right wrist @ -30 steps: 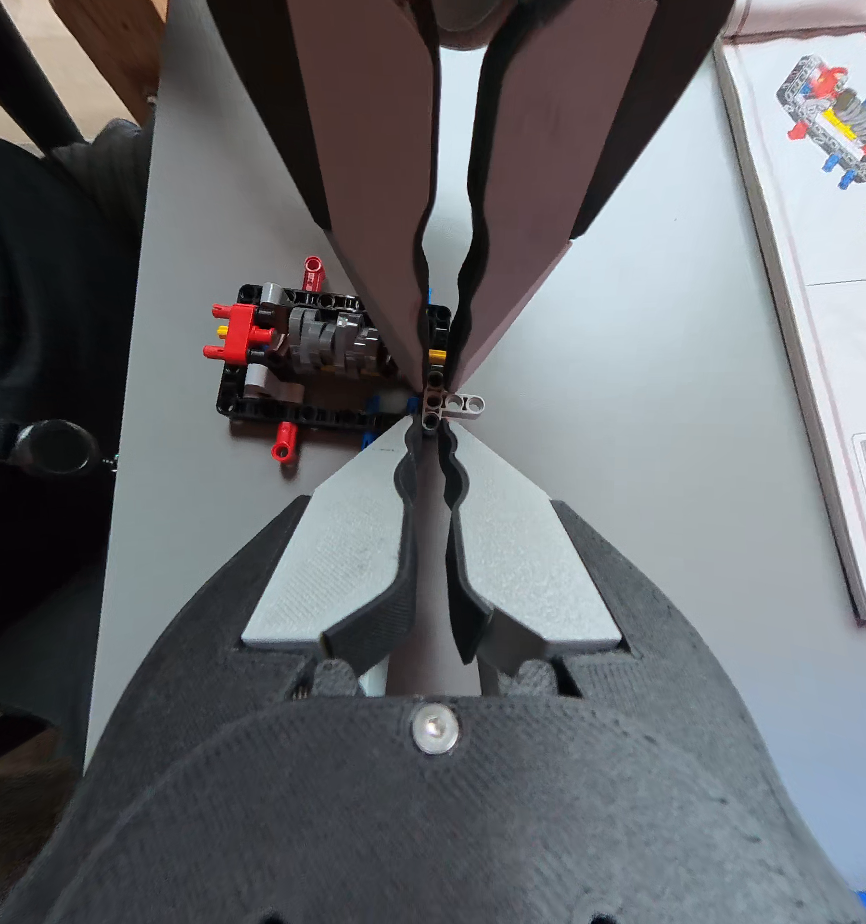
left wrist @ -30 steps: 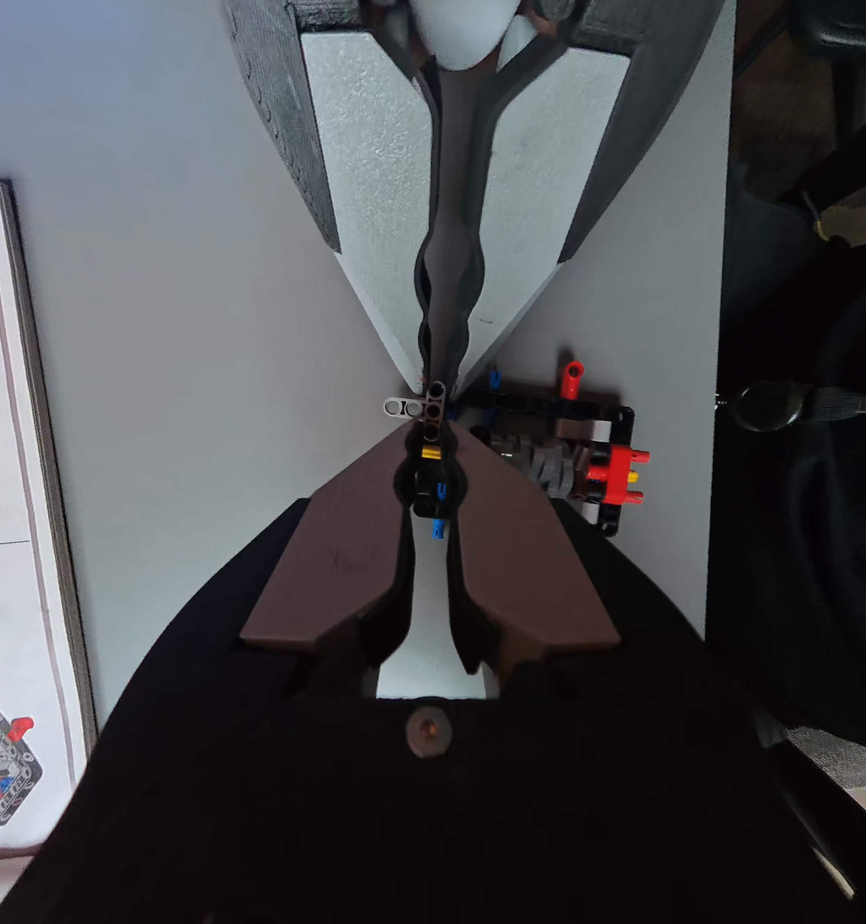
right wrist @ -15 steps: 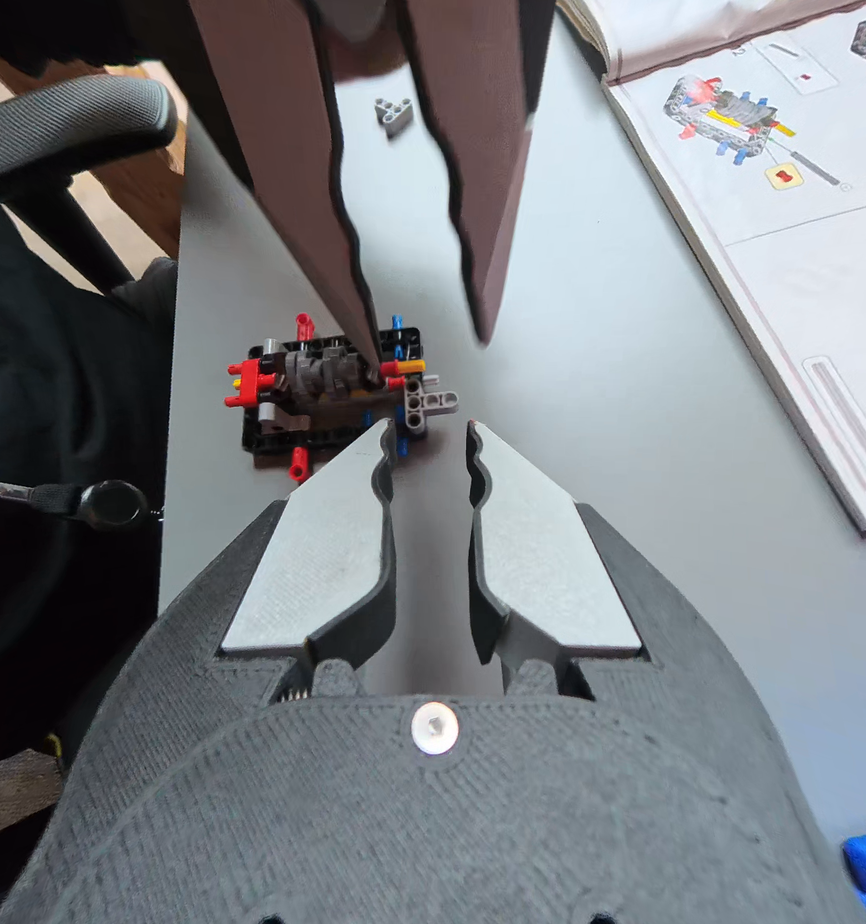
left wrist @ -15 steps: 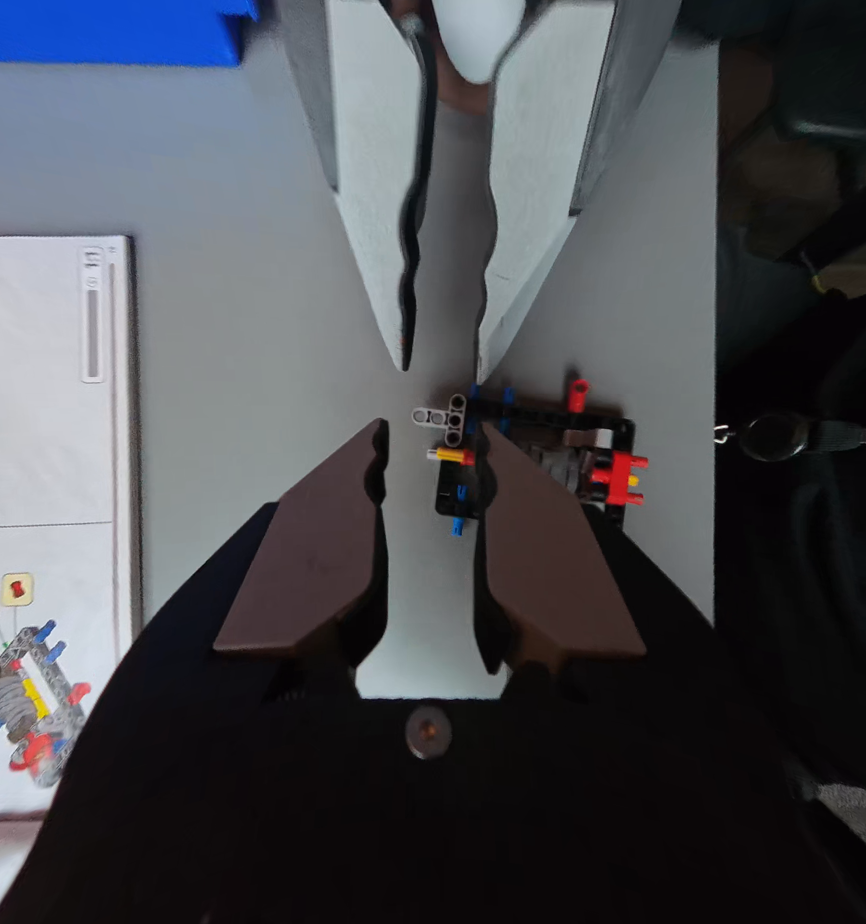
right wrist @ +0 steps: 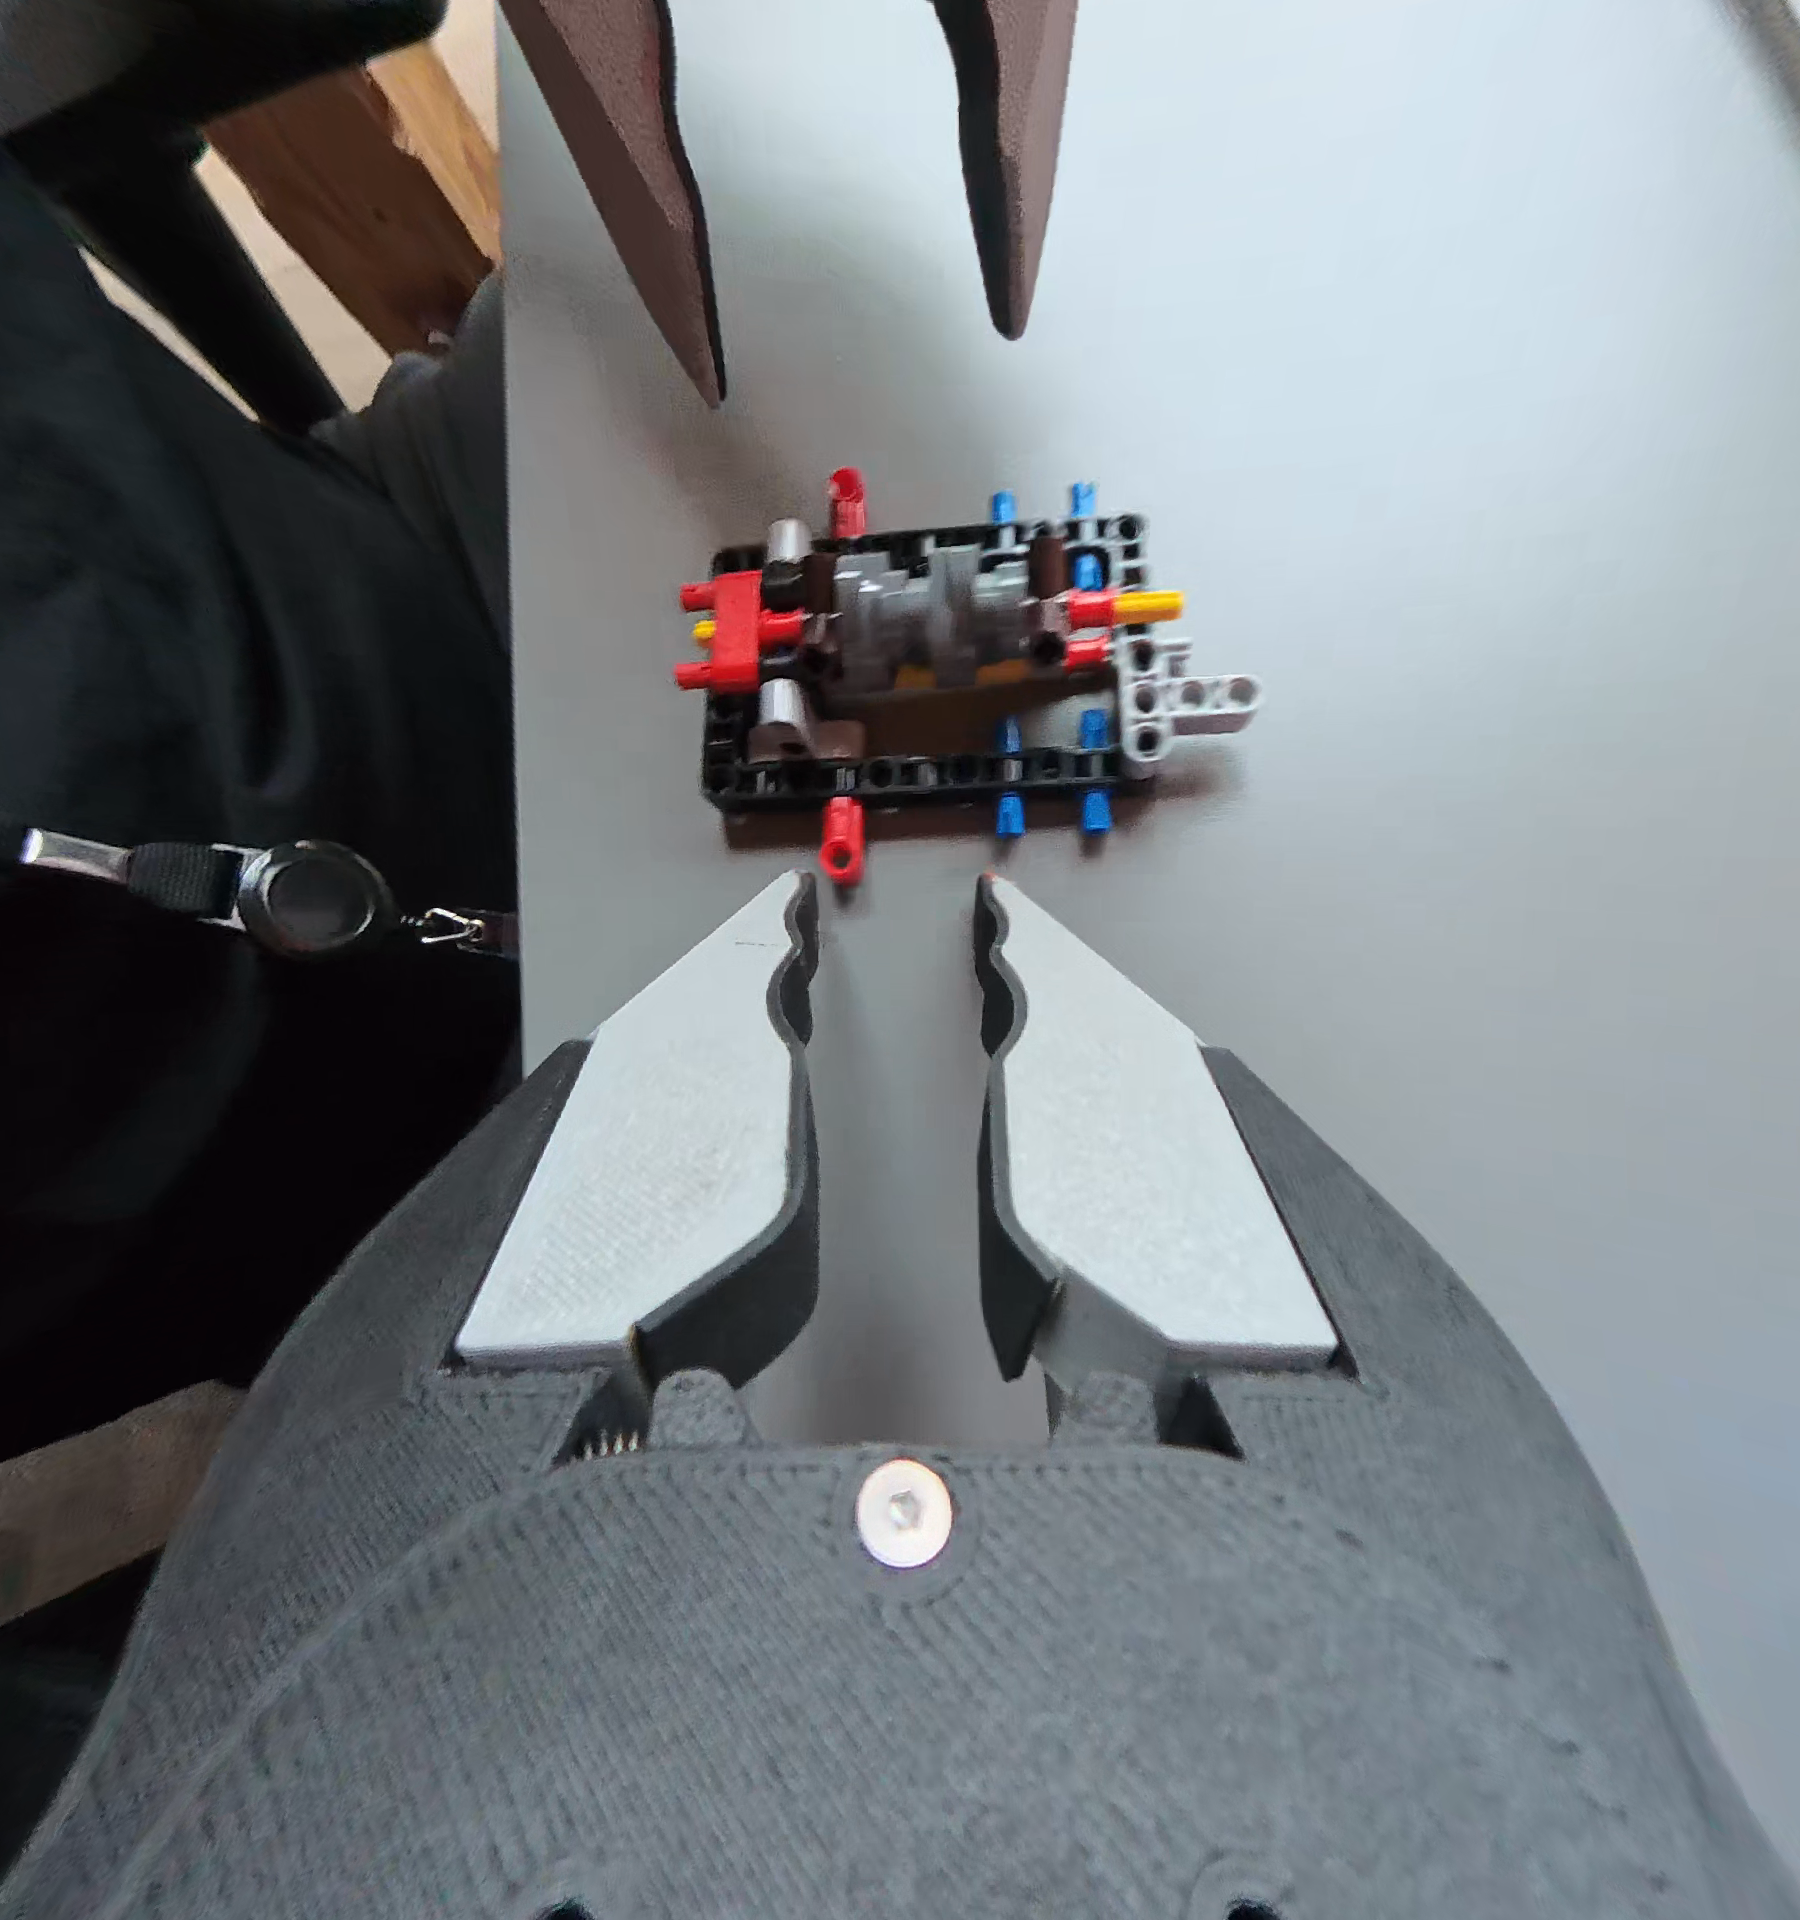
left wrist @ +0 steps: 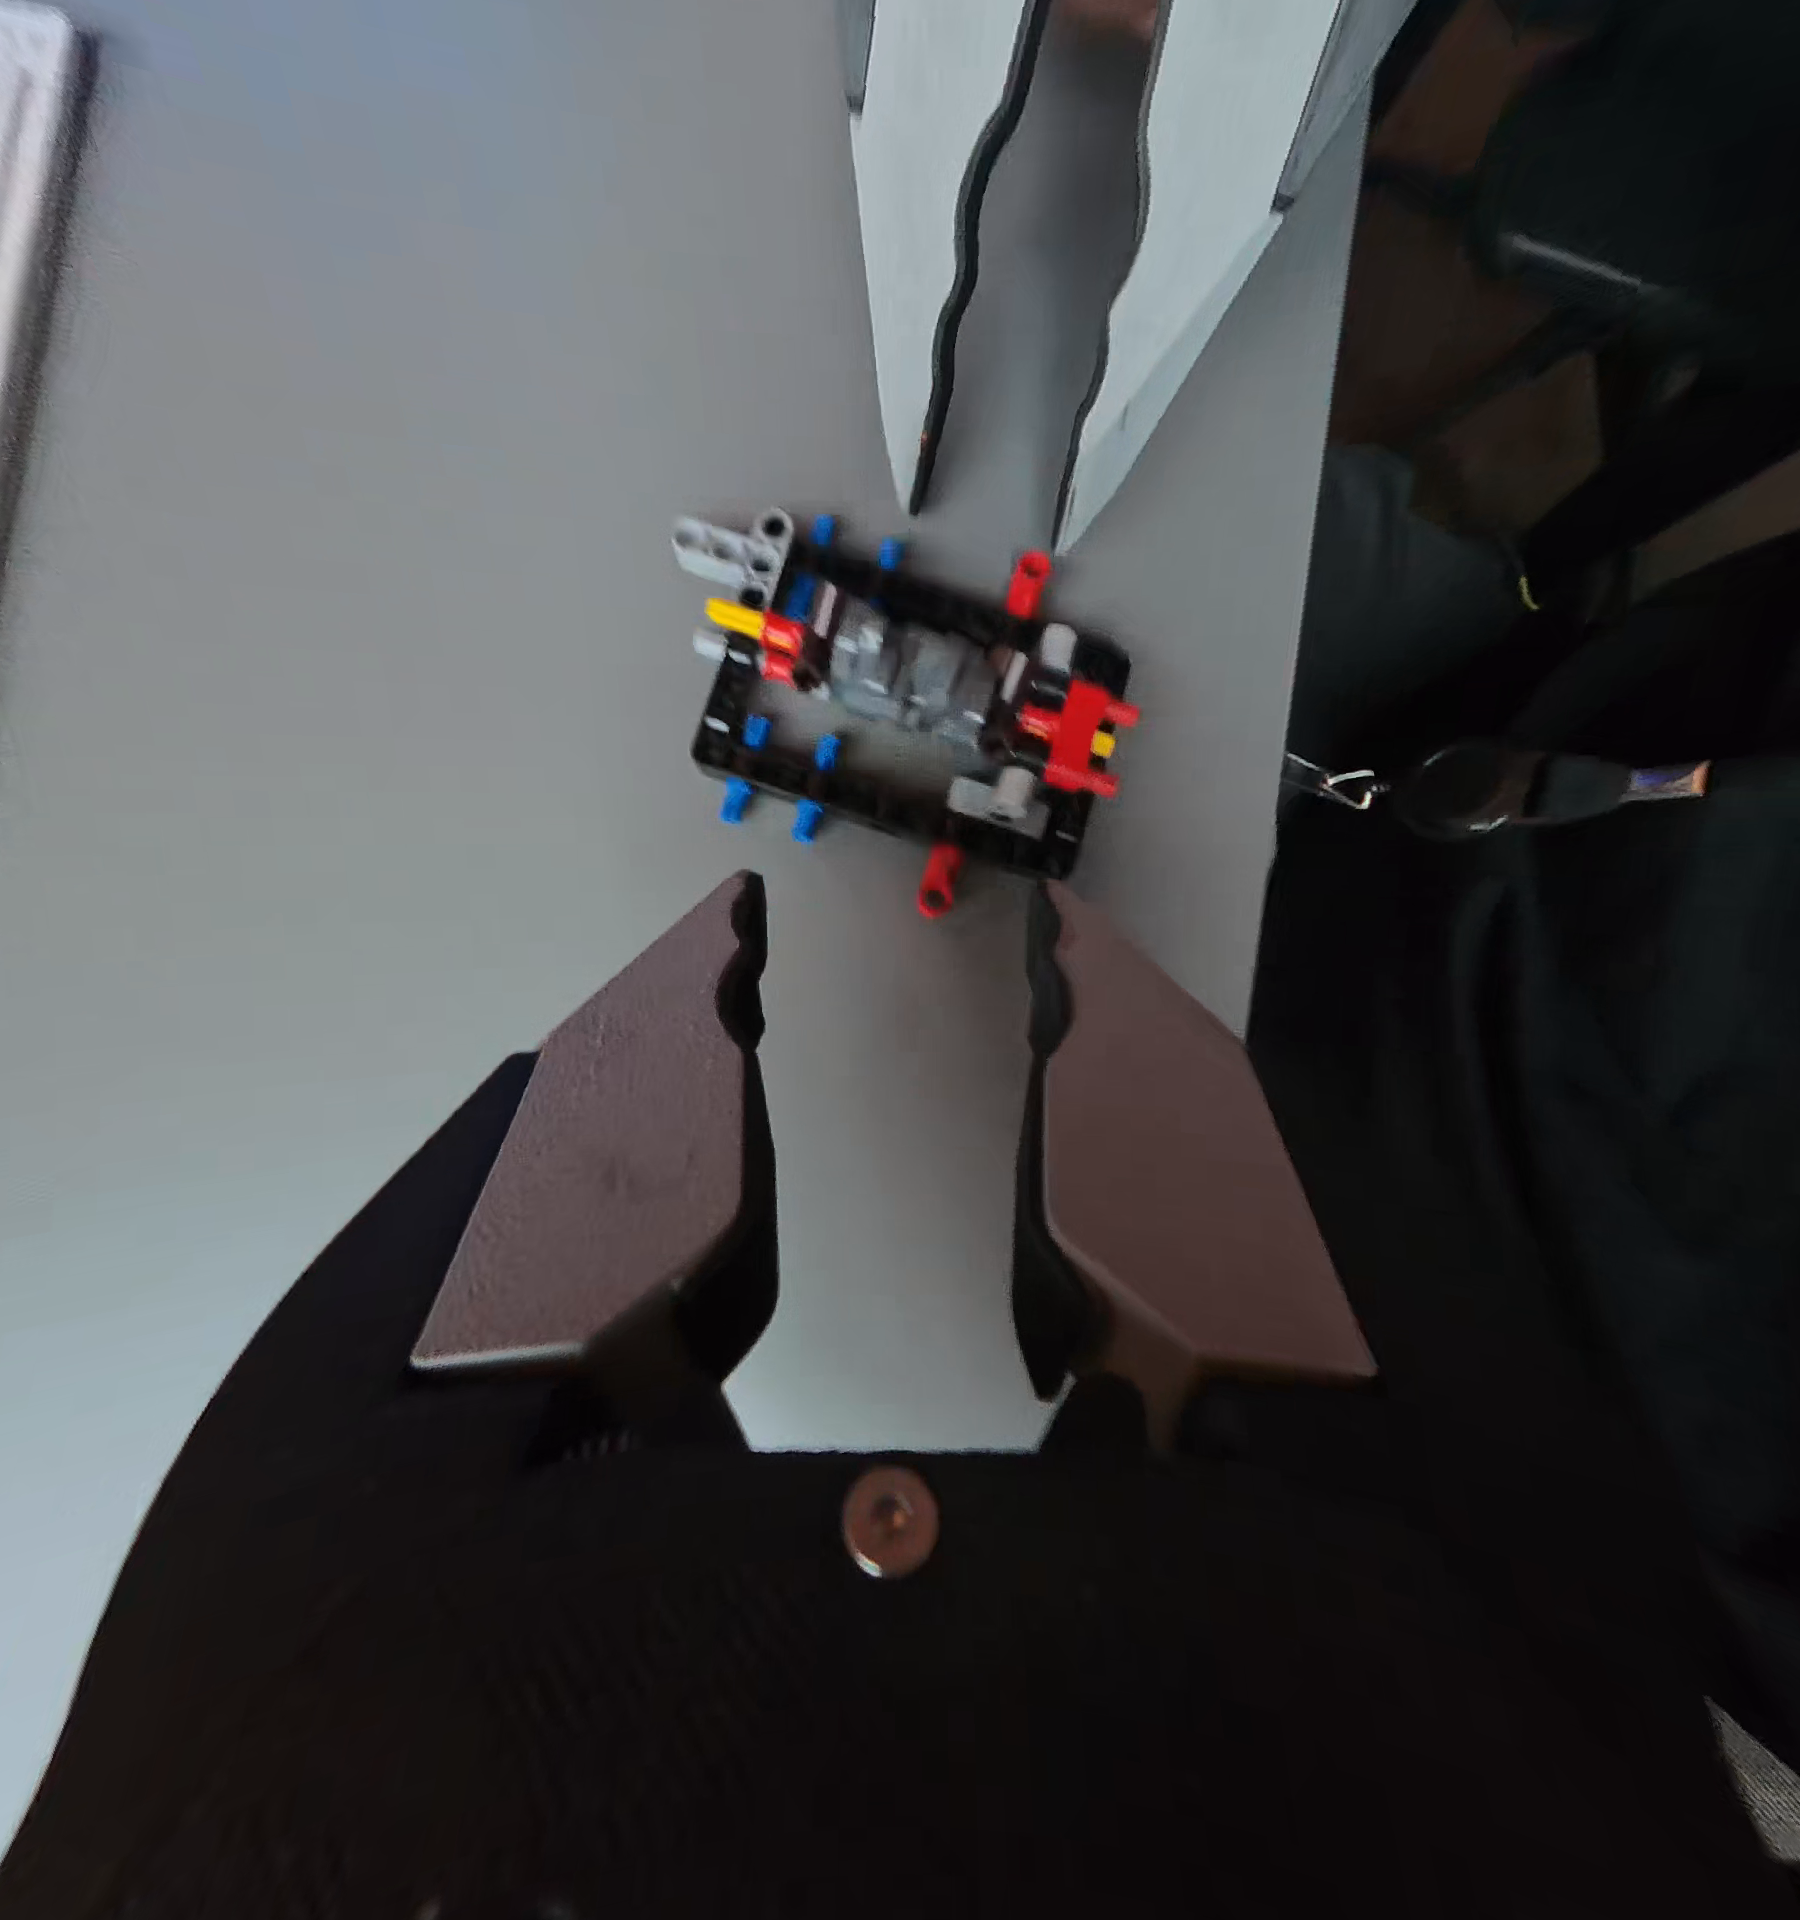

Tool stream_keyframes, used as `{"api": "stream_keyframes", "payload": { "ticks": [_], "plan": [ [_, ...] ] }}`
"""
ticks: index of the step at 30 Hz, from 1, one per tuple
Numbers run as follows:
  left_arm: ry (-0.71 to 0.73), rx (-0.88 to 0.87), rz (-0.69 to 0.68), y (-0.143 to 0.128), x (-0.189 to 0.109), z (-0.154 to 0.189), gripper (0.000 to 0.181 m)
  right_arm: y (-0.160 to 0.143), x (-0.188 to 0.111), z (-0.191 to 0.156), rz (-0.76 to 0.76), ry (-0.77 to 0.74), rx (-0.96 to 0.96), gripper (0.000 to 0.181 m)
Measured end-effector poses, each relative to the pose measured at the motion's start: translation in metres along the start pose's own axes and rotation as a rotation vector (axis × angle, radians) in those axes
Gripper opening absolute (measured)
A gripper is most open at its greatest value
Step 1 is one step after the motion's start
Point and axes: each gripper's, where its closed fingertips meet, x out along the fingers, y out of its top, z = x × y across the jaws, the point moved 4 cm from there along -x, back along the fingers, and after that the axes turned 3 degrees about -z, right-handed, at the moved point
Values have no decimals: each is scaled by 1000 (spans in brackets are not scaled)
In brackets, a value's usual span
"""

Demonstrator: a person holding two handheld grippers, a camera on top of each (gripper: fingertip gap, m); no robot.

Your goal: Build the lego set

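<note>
Both grippers (left wrist: pixel 896 899) (right wrist: pixel 896 899) agape, flanking lego assembly (right wrist: pixel 927 665)

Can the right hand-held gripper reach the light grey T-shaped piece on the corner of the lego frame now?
Probably yes. The right hand-held gripper is open and empty, just short of the lego frame. The light grey T-shaped piece sticks out from the frame's corner over bare table; nothing covers it.

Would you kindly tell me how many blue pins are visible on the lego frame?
6 on the lego frame: two along the far beam, two outside the near beam, two inside; others may be hidden.
</note>
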Motion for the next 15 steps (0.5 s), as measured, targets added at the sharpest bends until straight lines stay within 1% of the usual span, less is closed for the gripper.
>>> {"api": "stream_keyframes", "payload": {
  "ticks": [4, 6, 8, 9, 11, 12, 13, 14, 15],
  "plan": [
    [-32, -22, -12, -18, 10, 18, 48, 8, 13, -15, 3, 30, -16, 26],
    [1, -27, -19, -25, 13, 15, 48, 18, 22, -17, 37, 19, -7, 26],
    [43, -35, -20, -30, 13, 8, 49, 32, 37, -20, 63, 28, 16, 25],
    [74, -39, -20, -33, 11, 2, 50, 40, 43, -19, 69, 7, 38, 27],
    [171, -57, -41, -43, 1, -18, 53, 55, 54, -18, 102, -42, 80, 44],
    [206, -65, -57, -50, -7, -26, 52, 58, 58, -24, 102, -24, 72, 40],
    [269, -71, -61, -56, -15, -37, 52, 60, 61, -31, 94, 1, 51, 28],
    [324, -81, -57, -63, -24, -48, 52, 61, 63, -37, 90, 18, 30, 30],
    [344, -108, -55, -70, -31, -55, 51, 61, 63, -42, 88, 28, 13, 30]
  ]
}}
